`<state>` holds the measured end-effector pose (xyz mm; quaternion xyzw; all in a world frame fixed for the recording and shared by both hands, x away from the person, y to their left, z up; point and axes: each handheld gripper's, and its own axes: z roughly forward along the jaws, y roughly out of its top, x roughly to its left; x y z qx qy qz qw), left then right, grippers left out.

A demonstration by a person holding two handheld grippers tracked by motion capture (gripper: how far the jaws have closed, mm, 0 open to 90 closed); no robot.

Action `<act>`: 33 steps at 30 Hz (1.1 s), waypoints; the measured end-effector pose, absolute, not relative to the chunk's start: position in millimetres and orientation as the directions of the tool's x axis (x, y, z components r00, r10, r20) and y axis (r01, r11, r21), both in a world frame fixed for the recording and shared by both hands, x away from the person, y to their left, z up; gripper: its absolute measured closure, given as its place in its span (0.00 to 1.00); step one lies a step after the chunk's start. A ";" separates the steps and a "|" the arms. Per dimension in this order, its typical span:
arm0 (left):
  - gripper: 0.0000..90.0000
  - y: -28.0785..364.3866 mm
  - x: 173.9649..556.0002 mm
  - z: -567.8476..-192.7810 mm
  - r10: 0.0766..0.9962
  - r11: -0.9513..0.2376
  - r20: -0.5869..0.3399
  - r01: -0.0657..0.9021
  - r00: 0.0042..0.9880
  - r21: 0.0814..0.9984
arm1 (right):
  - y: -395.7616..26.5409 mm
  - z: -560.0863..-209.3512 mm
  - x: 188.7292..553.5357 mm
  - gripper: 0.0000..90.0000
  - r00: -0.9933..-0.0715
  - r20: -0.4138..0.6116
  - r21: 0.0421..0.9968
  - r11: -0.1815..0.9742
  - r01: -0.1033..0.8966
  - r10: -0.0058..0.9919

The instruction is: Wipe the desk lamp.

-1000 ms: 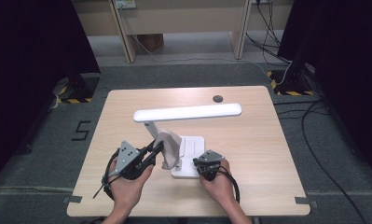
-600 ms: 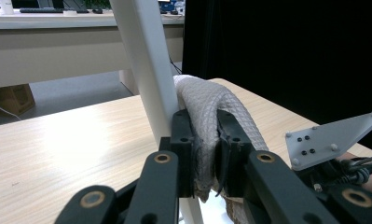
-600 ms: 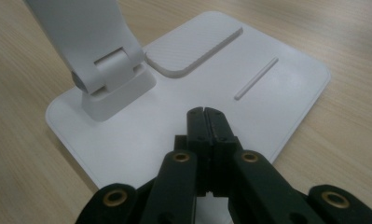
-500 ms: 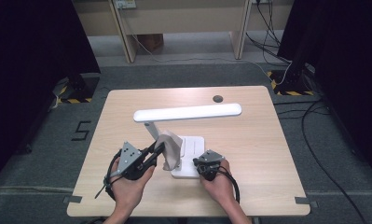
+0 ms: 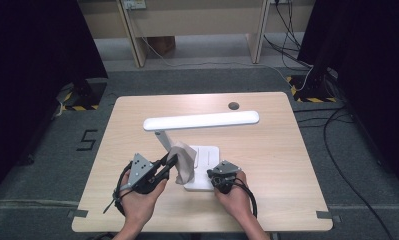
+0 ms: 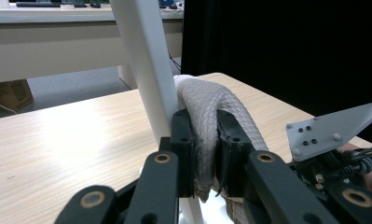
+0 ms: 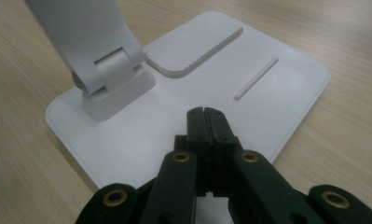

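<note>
A white desk lamp stands mid-table, with a long lit head, a slanted stem and a flat square base. My left gripper is shut on a grey textured cloth, pressed against the stem. The cloth drapes down beside the stem toward the base. My right gripper is shut with nothing between its jaws, its tips resting on the base near the hinge. From above, that gripper sits at the base's front right corner.
A light wooden table carries the lamp. A dark round cable hole lies at the far middle. Black curtains flank both sides, and cables run over the grey floor at right. Desk legs stand beyond.
</note>
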<state>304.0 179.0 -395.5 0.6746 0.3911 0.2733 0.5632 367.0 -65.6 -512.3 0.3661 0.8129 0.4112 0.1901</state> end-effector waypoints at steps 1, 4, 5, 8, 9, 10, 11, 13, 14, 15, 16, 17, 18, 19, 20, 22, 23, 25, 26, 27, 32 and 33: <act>0.88 179.3 304.0 -396.0 0.835 -0.065 -0.069 0.222 0.545 0.973 | -65.6 -512.3 366.9 1.00 -0.659 -0.007 0.808 0.393 0.440 0.752; 0.88 179.2 303.7 -398.0 0.835 -0.066 -0.070 0.224 0.546 0.972 | -65.7 -512.4 366.9 1.00 -0.660 -0.008 0.808 0.393 0.438 0.752; 0.88 179.3 303.8 -398.6 0.834 -0.066 -0.070 0.224 0.547 0.972 | -65.6 -512.5 366.9 1.00 -0.659 -0.009 0.809 0.393 0.437 0.752; 0.88 179.2 303.8 -399.2 0.834 -0.067 -0.069 0.224 0.548 0.972 | -65.6 -512.5 366.9 1.00 -0.659 -0.009 0.809 0.393 0.437 0.752; 0.88 179.0 303.7 -399.4 0.834 -0.070 -0.066 0.224 0.547 0.972 | -65.7 -512.4 366.9 1.00 -0.659 -0.009 0.808 0.394 0.438 0.752; 0.88 178.8 303.7 -399.8 0.834 -0.072 -0.064 0.224 0.548 0.972 | -65.6 -512.5 366.9 1.00 -0.659 -0.009 0.809 0.393 0.437 0.752; 0.88 178.6 303.7 -400.3 0.834 -0.073 -0.064 0.224 0.547 0.972 | -65.6 -512.5 367.0 1.00 -0.659 -0.009 0.809 0.393 0.437 0.752; 0.88 178.3 303.8 -401.4 0.834 -0.071 -0.066 0.227 0.547 0.971 | -65.8 -512.6 366.9 1.00 -0.659 -0.009 0.809 0.392 0.437 0.752; 0.88 178.2 303.8 -402.0 0.834 -0.073 -0.066 0.228 0.548 0.971 | -65.7 -512.6 366.9 1.00 -0.659 -0.008 0.809 0.392 0.437 0.752; 0.88 178.1 303.9 -402.5 0.833 -0.073 -0.067 0.228 0.549 0.971 | -65.7 -512.5 366.9 1.00 -0.659 -0.009 0.809 0.393 0.437 0.752; 0.88 177.9 303.7 -403.0 0.834 -0.072 -0.069 0.231 0.548 0.970 | -65.7 -512.5 367.0 1.00 -0.659 -0.009 0.809 0.393 0.437 0.752; 0.88 177.8 303.7 -403.5 0.833 -0.074 -0.069 0.233 0.549 0.970 | -65.7 -512.6 367.0 1.00 -0.659 -0.010 0.809 0.393 0.437 0.752; 0.88 177.6 303.7 -404.1 0.833 -0.073 -0.069 0.232 0.548 0.970 | -65.7 -512.6 367.0 1.00 -0.659 -0.010 0.809 0.393 0.436 0.752; 0.88 177.7 303.8 -404.6 0.833 -0.075 -0.067 0.232 0.549 0.970 | -65.7 -512.6 367.0 1.00 -0.659 -0.010 0.810 0.393 0.436 0.752; 0.88 177.7 303.9 -405.1 0.833 -0.076 -0.066 0.232 0.550 0.970 | -65.8 -512.7 367.0 1.00 -0.659 -0.011 0.810 0.394 0.435 0.752; 0.88 177.6 303.8 -406.2 0.833 -0.078 -0.066 0.234 0.550 0.969 | -65.7 -512.7 366.9 1.00 -0.659 -0.011 0.810 0.394 0.435 0.752; 0.88 177.3 303.8 -406.5 0.834 -0.078 -0.065 0.234 0.549 0.969 | -65.6 -512.6 366.9 1.00 -0.659 -0.012 0.809 0.395 0.435 0.752; 0.88 177.2 303.9 -407.1 0.833 -0.077 -0.066 0.233 0.549 0.969 | -65.7 -512.6 367.0 1.00 -0.660 -0.012 0.809 0.395 0.435 0.751; 0.88 177.2 303.9 -407.4 0.833 -0.077 -0.067 0.234 0.549 0.969 | -65.8 -512.6 367.0 1.00 -0.660 -0.013 0.809 0.396 0.435 0.751; 0.88 177.1 304.0 -407.6 0.833 -0.076 -0.067 0.234 0.549 0.969 | -65.7 -512.6 367.0 1.00 -0.660 -0.013 0.809 0.395 0.435 0.751; 0.88 176.4 303.9 -409.1 0.834 -0.082 -0.063 0.236 0.548 0.968 | -65.8 -512.6 367.0 1.00 -0.660 -0.012 0.809 0.395 0.435 0.751; 0.88 176.2 304.0 -409.8 0.834 -0.082 -0.063 0.237 0.548 0.968 | -65.7 -512.6 366.9 1.00 -0.660 -0.012 0.809 0.395 0.435 0.751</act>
